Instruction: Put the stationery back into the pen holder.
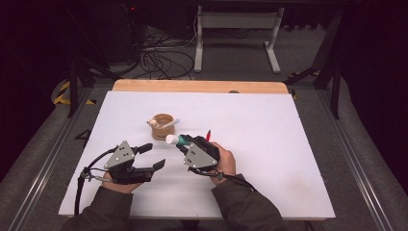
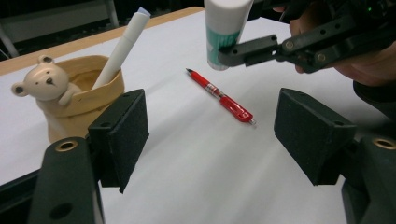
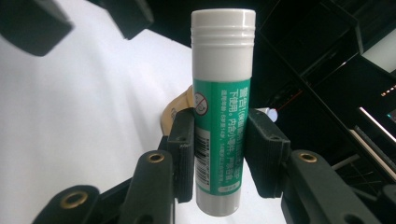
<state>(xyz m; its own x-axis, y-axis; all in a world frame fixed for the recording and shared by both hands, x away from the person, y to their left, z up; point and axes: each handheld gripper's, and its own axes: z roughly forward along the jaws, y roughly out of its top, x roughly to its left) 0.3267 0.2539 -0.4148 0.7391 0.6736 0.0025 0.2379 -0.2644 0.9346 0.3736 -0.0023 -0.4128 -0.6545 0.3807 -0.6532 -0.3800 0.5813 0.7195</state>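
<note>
My right gripper (image 3: pixel 219 156) is shut on a green and white glue stick (image 3: pixel 222 93), its pads clamped on the lower half. In the high view the glue stick (image 1: pixel 175 140) pokes out leftward from that gripper (image 1: pixel 185 144), white cap first. A red pen (image 2: pixel 222 95) lies flat on the white board just beyond it, apart from both grippers. My left gripper (image 2: pixel 212 135) stands open low over the board with nothing between its jaws, left of the right gripper (image 1: pixel 155 155). A tan cup with a bear figure (image 2: pixel 74 98) holds a white pen (image 2: pixel 121 46).
The bear cup (image 1: pixel 162 126) stands near the middle of the white board (image 1: pixel 288 159), just behind both grippers. A wooden table edge (image 1: pixel 202 85) runs along the far side. Cables and a desk frame (image 1: pixel 235 29) lie on the floor beyond.
</note>
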